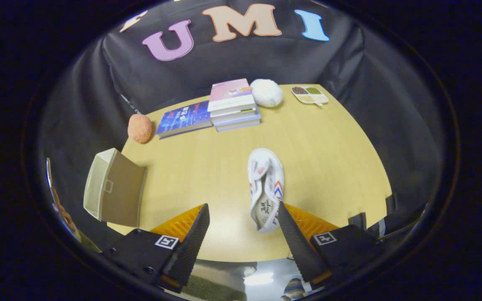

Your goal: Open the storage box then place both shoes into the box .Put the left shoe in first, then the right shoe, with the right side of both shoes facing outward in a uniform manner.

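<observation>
A white canvas shoe (265,188) with red and blue marks lies on the wooden table (333,154), its toe pointing away and its heel against the inner side of the right finger. My gripper (244,215) hovers above the table's near edge, fingers spread wide, nothing pressed between them. The beige storage box (114,191) stands at the table's left edge, left of the left finger. I cannot tell from here whether it is open or what is inside it.
At the back of the table lie a blue book (183,119), a stack of books (233,105), a white plush ball (267,93) and a divided snack tray (309,95). An orange ball (139,128) sits near the back left edge.
</observation>
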The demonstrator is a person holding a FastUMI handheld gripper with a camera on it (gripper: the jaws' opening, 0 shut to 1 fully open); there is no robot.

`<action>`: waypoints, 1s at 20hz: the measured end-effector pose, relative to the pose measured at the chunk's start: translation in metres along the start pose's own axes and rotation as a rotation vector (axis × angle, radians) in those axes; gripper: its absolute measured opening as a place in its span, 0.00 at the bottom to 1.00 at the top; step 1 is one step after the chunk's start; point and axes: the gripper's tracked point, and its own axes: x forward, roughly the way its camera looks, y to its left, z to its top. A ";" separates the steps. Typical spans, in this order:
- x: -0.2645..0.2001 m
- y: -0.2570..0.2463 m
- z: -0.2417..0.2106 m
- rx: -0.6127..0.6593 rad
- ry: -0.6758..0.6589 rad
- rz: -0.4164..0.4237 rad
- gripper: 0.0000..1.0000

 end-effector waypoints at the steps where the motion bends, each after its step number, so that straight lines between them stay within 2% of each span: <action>1: 0.005 -0.013 -0.008 0.000 0.019 -0.010 1.00; 5: 0.029 -0.056 -0.027 -0.037 0.063 -0.073 0.99; 9: 0.057 -0.075 -0.033 -0.091 0.078 -0.102 0.99; 11: 0.071 -0.077 -0.035 -0.112 0.084 -0.098 0.91; 16: 0.107 -0.077 -0.031 -0.179 0.098 -0.093 0.90; 20: 0.136 -0.071 -0.019 -0.170 0.060 -0.110 0.88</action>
